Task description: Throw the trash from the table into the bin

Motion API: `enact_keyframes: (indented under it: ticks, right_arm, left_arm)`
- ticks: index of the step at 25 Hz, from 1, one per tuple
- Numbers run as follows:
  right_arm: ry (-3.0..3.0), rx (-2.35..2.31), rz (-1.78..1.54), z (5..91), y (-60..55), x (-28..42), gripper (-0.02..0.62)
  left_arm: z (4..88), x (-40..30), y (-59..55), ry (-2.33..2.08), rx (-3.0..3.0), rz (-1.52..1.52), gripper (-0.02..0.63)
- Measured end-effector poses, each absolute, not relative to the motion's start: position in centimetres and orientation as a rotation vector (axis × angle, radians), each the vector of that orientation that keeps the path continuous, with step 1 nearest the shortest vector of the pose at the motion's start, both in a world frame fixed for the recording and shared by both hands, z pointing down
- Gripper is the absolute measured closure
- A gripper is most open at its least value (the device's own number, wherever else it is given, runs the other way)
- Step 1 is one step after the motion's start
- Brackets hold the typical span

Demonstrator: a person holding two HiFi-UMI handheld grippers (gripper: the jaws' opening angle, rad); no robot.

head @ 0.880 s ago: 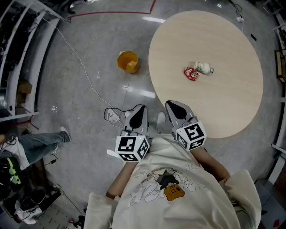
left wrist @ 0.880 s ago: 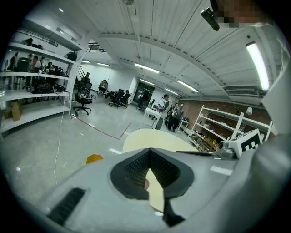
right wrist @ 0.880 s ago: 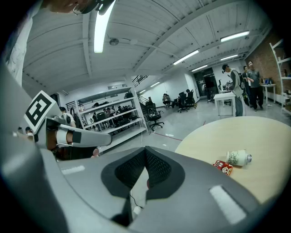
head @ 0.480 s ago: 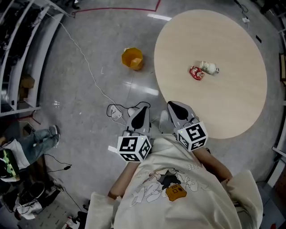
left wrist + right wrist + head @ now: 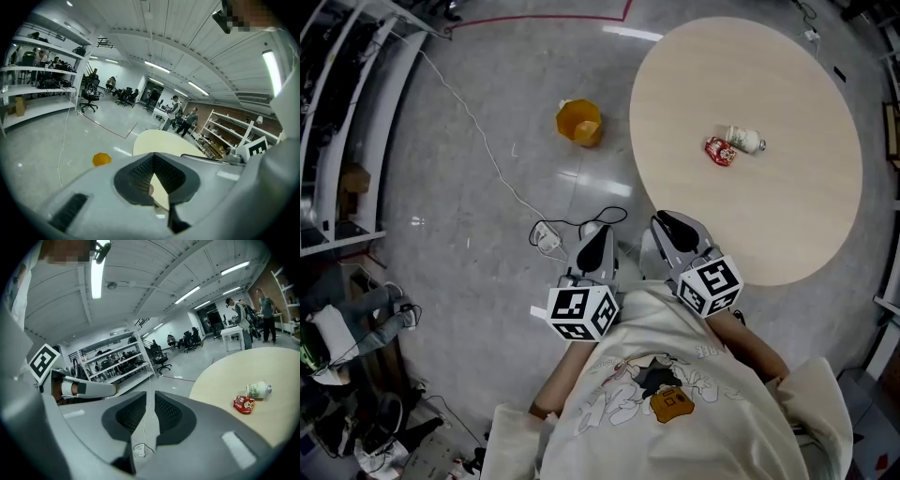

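Observation:
A red crumpled wrapper [image 5: 720, 151] and a small white bottle [image 5: 744, 140] lie side by side on the round pale table [image 5: 787, 225]; the right gripper view shows the wrapper [image 5: 243, 404] and the bottle [image 5: 257, 389] too. An orange bin [image 5: 579, 122] stands on the floor left of the table, also in the left gripper view [image 5: 101, 159]. My left gripper [image 5: 600, 232] is shut and empty over the floor near the table's edge. My right gripper [image 5: 668, 221] is shut and empty at the table's near rim, well short of the trash.
A white cable runs across the grey floor to a small adapter [image 5: 548, 241] just left of my left gripper. Shelving [image 5: 337, 141] lines the left side. A seated person's legs [image 5: 366, 314] show at the left edge. Red tape [image 5: 544, 17] marks the far floor.
The table, trash and bin have slid slightly right in the head view. The legs at the left edge have moved down and left. Both grippers stay shut close to my body.

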State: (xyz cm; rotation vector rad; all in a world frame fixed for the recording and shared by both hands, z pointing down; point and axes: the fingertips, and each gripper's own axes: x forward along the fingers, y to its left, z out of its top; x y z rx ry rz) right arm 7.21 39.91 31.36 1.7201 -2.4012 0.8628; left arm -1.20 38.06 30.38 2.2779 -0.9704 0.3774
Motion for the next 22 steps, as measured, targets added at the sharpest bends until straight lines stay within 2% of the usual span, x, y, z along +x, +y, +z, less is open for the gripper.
enact_keyframes:
  ticks: [2, 14, 22]
  right_arm:
    - [-2.366, 1.765, 0.876, 31.7, 39.6, 6.9, 0.532]
    - [-1.995, 2.249, 0.895, 30.8, 33.0, 9.2, 0.532]
    - [-1.849, 2.342, 0.995, 32.1, 31.5, 11.8, 0.532]
  left_arm:
    - [30.8, -2.1, 37.3, -0.944, 2.272, 0.375, 0.606]
    - [29.4, -10.5, 26.6, -0.857, 2.268, 0.294, 0.606]
    - [30.2, -6.2, 22.4, -0.698, 2.29, 0.412, 0.606]
